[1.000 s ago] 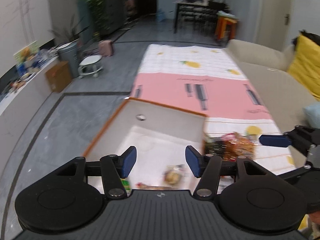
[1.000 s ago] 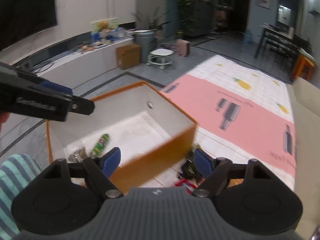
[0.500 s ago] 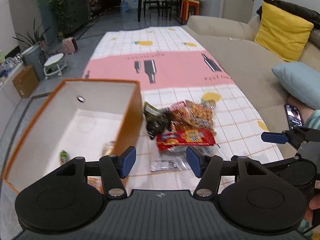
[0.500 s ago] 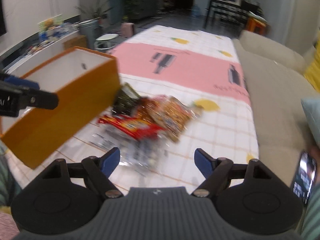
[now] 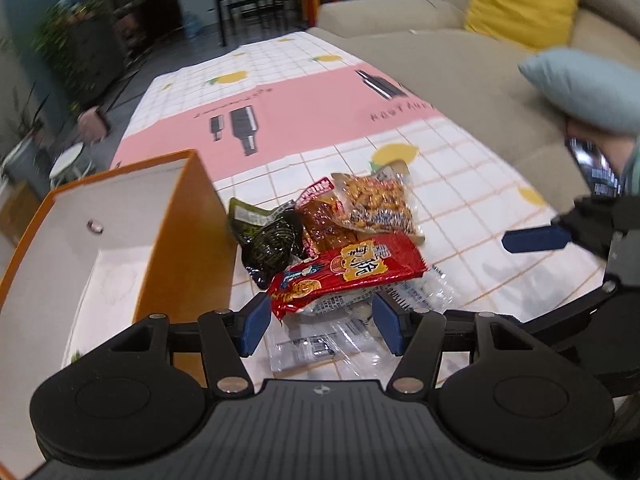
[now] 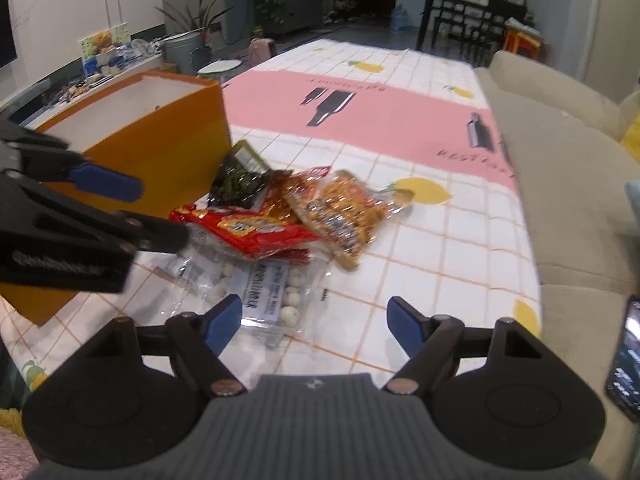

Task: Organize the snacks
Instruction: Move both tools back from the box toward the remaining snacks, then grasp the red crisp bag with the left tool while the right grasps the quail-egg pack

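Note:
A pile of snack packets lies on the table beside an orange box point(image 5: 182, 240) with a white inside. On top is a red packet point(image 5: 348, 272), point(image 6: 248, 232). Behind it lie an orange peanut packet point(image 5: 376, 204), point(image 6: 340, 216) and a dark green packet point(image 5: 268, 236), point(image 6: 240, 172). A clear packet of white balls point(image 5: 352, 332), point(image 6: 268, 288) lies nearest. My left gripper point(image 5: 320, 320) is open, its pads on either side of the red packet's near end. My right gripper point(image 6: 316, 324) is open and empty over the table, right of the clear packet.
The box point(image 6: 160, 136) stands at the table's left side with small items inside. A beige sofa point(image 5: 460, 80) with a blue cushion point(image 5: 584, 88) and a yellow cushion point(image 5: 524, 0) runs along the right. A phone point(image 6: 624, 360) shows at the right edge.
Both grippers swung right, away from the box, and came down towards the snack pile. The left gripper's pads now flank the red packet. Both stayed open.

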Available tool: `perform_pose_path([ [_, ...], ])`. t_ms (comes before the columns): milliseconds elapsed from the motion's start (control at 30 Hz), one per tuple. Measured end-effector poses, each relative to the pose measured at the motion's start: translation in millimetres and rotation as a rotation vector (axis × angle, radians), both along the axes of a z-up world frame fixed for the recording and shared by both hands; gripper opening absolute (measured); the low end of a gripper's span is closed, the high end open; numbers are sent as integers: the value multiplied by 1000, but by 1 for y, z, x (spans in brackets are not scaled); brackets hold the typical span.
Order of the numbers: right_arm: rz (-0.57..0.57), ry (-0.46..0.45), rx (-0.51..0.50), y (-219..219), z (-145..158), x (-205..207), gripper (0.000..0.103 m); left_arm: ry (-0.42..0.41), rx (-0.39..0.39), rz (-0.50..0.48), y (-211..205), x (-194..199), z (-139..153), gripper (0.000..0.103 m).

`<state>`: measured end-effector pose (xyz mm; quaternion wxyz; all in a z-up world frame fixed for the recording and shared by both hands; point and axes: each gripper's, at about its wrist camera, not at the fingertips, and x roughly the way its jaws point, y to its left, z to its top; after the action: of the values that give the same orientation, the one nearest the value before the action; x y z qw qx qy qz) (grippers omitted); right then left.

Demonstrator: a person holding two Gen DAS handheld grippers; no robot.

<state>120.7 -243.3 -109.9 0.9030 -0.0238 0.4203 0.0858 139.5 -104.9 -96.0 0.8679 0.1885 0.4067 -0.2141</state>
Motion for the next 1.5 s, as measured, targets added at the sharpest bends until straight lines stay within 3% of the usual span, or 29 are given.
perform_pose_path([
  [133,11,28,6,4,-10,7,75,-12,56,-73,-8,7,-13,69],
  [300,-21,46,17,-2,-17,17,63,-18,90,-119,-15,14,-22,68],
  [400,-36,58,26,-5,-21,23,56,0,63,-127,-16,19,-23,61],
  [467,-40,69,30,-5,-24,26,52,27,36,-134,-17,22,-24,50],
  [567,-34,81,47,-5,-27,28,40,39,2,-118,-14,21,-24,43],
  [633,-27,81,54,-4,-28,28,27,43,-28,-102,-11,19,-21,37],
  [733,-21,84,59,-3,-27,27,7,34,-36,-75,-7,15,-14,36],
  [800,-19,87,66,-3,-27,26,0,37,-40,-59,-5,13,-9,36],
  [1000,-26,82,-3,-1,-26,24,0,108,11,84,8,7,-2,34],
  [1067,-47,92,-13,-4,-27,24,0,179,3,147,16,7,-3,11],
  [1100,-58,101,-13,-7,-28,24,0,219,-10,183,21,7,-5,7],
  [1267,-85,141,89,-17,-23,14,0,294,-79,206,31,0,-16,6],
  [1367,-99,178,165,-15,-23,5,11,353,-153,177,33,0,-24,2],
  [1433,-99,190,180,-11,-23,-1,26,369,-180,168,31,0,-28,2],
  [1500,-76,185,149,-3,-23,-5,27,363,-189,156,31,-2,-28,2],
])
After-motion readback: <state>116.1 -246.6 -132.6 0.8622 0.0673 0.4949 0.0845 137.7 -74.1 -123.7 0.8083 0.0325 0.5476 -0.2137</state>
